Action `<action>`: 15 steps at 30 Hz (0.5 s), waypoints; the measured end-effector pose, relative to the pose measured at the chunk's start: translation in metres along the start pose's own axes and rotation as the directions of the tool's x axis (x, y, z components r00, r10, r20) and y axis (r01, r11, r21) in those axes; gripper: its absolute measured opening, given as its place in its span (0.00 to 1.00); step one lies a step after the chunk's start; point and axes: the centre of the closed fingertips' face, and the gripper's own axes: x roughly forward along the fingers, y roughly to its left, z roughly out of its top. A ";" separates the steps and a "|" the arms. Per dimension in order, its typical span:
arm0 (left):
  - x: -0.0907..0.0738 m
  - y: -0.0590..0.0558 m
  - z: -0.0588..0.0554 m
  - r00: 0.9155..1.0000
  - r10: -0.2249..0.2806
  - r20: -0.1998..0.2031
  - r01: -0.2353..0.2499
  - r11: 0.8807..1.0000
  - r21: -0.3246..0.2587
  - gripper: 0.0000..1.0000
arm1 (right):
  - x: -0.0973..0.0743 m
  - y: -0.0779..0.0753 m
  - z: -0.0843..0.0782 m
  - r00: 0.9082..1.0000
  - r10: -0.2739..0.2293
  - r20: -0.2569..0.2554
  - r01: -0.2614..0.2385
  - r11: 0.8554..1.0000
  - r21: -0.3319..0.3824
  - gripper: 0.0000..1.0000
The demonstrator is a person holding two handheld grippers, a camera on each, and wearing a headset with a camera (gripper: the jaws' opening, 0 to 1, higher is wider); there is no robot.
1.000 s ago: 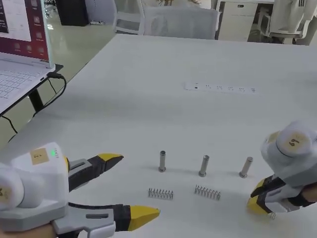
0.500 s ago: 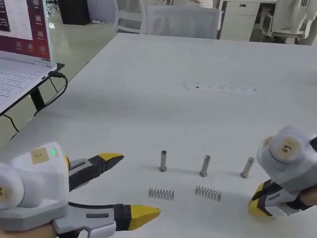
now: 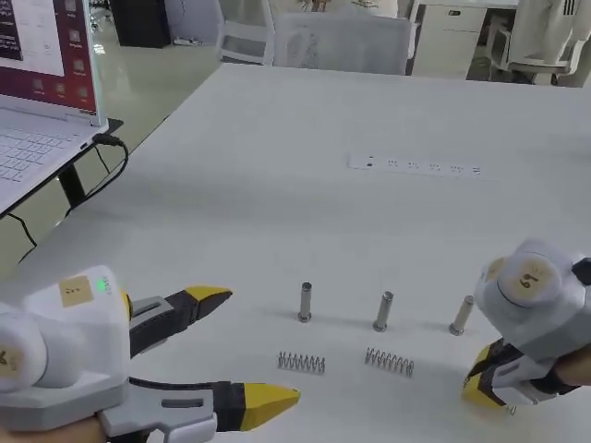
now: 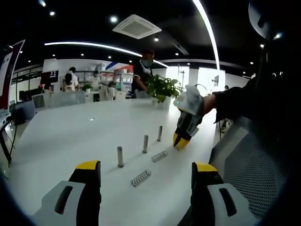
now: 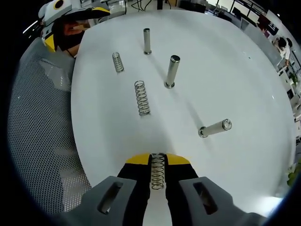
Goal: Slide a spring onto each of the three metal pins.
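Three metal pins stand upright in a row on the white table. Two loose springs lie just in front of them. My right gripper is low over the table, right of the springs and in front of the rightmost pin. It is shut on a third spring, held lengthwise between the jaws. In the right gripper view the nearest pin is just ahead and to the right. My left gripper hovers open at the near left, nothing between its fingers.
An open laptop with a black cable sits off the table's left edge. A white power strip lies mid-table, beyond the pins. Chairs stand at the far end. A mesh chair back is close behind the grippers.
My right gripper has shifted slightly left and down, still holding its spring. The left gripper, pins and loose springs have not moved.
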 end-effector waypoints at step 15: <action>0.001 -0.001 0.000 1.000 -0.010 -0.003 0.010 1.000 0.004 0.75 | -0.014 0.000 0.011 0.997 -0.016 0.080 0.013 0.999 0.042 0.09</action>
